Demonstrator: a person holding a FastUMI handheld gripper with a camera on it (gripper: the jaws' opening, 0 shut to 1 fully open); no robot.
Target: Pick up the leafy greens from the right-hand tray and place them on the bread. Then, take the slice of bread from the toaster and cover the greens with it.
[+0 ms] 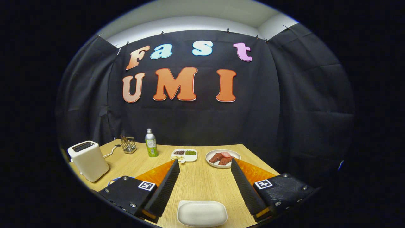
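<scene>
Although the slot contents cannot be made out, findings at this moment are as follows.
Toaster: the toaster [88, 160] stands upright at the table's left edge, beyond and outside the left finger; whether bread sits in it cannot be told.
Compartment tray: a small divided tray [184, 155] lies toward the far edge, ahead of the fingers, holding dark, green and pale fillings; leafy greens cannot be identified with certainty.
Plate: a round plate [223, 158] sits just beside that tray, nearer the far right corner, carrying reddish-brown pieces and a pink slice.
White dish: a rounded white dish [202, 213] rests at the near edge, between the two fingers; its contents cannot be told.
Gripper: the gripper [205, 165] hovers over the table [202, 182] with its fingers spread wide, touching nothing.
Bottle: a green-labelled bottle [151, 143] stands upright near the far edge.
Wire holder: a mesh holder [128, 145] with utensils stands between bottle and toaster.
</scene>
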